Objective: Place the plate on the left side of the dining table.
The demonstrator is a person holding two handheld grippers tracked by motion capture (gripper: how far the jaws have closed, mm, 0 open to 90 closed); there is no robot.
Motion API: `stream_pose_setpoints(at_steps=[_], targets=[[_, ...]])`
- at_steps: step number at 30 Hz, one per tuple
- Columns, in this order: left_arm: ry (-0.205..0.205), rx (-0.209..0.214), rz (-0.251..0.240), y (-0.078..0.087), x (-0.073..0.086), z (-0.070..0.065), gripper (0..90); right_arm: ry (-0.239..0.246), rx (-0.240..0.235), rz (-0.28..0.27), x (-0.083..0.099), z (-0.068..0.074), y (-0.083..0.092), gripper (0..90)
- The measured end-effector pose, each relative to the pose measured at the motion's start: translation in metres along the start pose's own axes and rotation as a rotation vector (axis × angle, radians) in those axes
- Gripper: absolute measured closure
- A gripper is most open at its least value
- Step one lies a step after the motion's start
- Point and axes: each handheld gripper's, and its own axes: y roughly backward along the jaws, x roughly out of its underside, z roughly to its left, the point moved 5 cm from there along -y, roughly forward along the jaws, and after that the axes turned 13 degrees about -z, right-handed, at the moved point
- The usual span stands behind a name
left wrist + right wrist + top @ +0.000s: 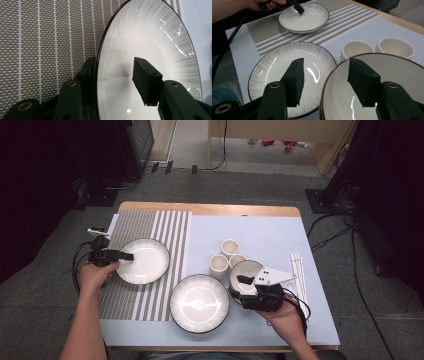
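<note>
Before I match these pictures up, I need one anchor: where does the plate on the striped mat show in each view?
High view: the plate on the striped mat lies left of centre, the left gripper at its left rim.
Left gripper view: the plate rises close up at centre and right, its rim between the jaws.
Right gripper view: it sits at top centre.
Shared landmark: the striped mat.

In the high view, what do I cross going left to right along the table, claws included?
Left claw → plate on the striped mat → front plate → three cups → bowl in the right claw → chopsticks.
</note>
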Motion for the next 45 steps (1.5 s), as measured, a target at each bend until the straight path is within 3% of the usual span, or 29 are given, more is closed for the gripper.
stream_pose_setpoints(at_steps=[4,24,29,34,39,43,45], targets=[[-0.019,-0.03,-0.006,0.002,0.0,0.0,53.1,-0.003,0.005,0.0,0.0,-0.002,0.0,47.0],[-0.031,-0.031,-0.059,0.016,-0.004,0.003,50.0,-0.002,0.023,-0.011,-0.003,-0.012,0.003,47.1],[0.005,-0.007,-0.072,0.018,-0.006,0.002,48.9,-0.007,0.023,-0.012,-0.009,-0.021,0.004,47.0],[-0.031,-0.026,-0.076,0.019,-0.005,-0.001,48.3,-0.009,0.029,-0.01,-0.01,-0.026,0.004,47.0],[-0.032,-0.047,-0.073,0.021,-0.005,-0.004,47.5,-0.008,0.027,-0.012,-0.012,-0.03,0.004,47.0],[-0.075,-0.088,-0.092,0.023,-0.006,-0.008,47.7,0.0,0.024,-0.009,-0.013,-0.033,0.003,47.1],[-0.088,-0.078,-0.097,0.023,-0.005,-0.009,45.0,0.0,0.02,-0.011,-0.014,-0.034,0.001,47.1]])
